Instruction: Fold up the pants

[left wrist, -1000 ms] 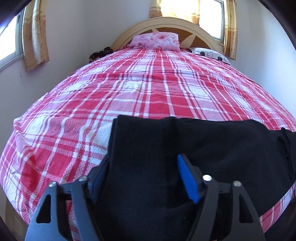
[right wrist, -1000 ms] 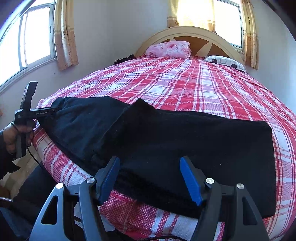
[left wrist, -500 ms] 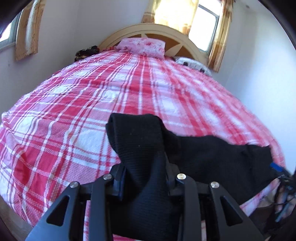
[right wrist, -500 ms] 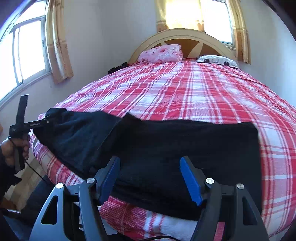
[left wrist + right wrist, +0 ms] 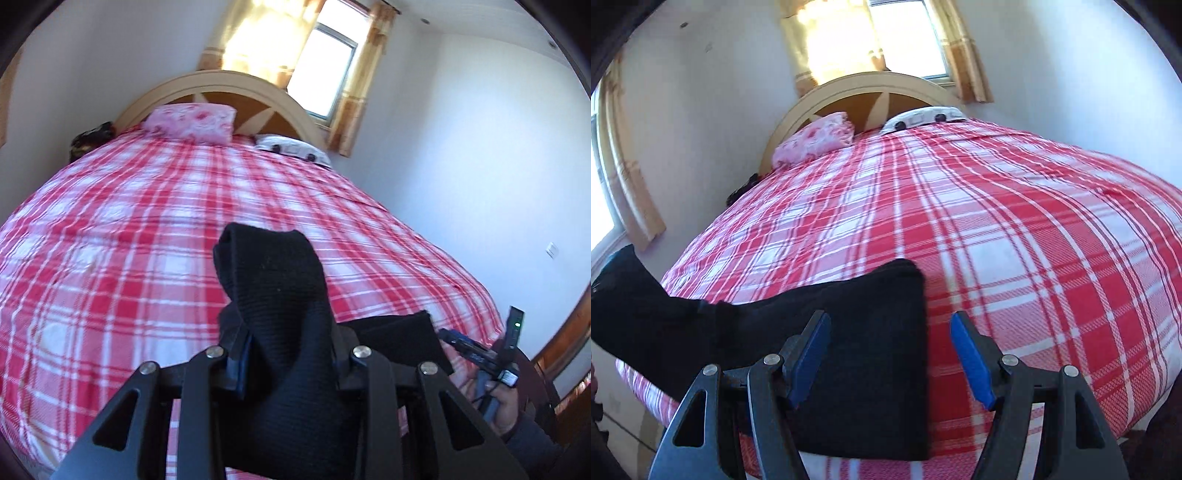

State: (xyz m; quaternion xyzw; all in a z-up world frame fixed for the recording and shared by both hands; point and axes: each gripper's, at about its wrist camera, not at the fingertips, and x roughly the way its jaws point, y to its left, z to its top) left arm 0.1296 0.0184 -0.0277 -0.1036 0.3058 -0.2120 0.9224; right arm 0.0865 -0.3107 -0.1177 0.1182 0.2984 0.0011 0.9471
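Note:
The black pants [image 5: 273, 280] lie across the near edge of the red plaid bed [image 5: 129, 229]. My left gripper [image 5: 288, 350] is shut on one end of them, and the bunched cloth stands up between its fingers, lifted off the bed. In the right wrist view the pants [image 5: 871, 332] stretch left, with the far end [image 5: 624, 280] raised. My right gripper [image 5: 888, 325] hangs open just above their right end, its blue pads apart with nothing pinched. That same gripper [image 5: 476, 354] and the hand [image 5: 506, 402] holding it show at the lower right of the left wrist view.
A pink pillow [image 5: 192, 122] and a white patterned pillow [image 5: 291, 149] lie against the curved headboard [image 5: 221, 83]. Curtained windows [image 5: 321, 62] are behind it. A dark bundle [image 5: 88, 142] sits at the bed's far left. Walls close in on both sides.
My left gripper has shut on the end of the pants and lifted it, bunching the cloth. My right gripper stayed open, rolled and shifted toward the pants' right edge.

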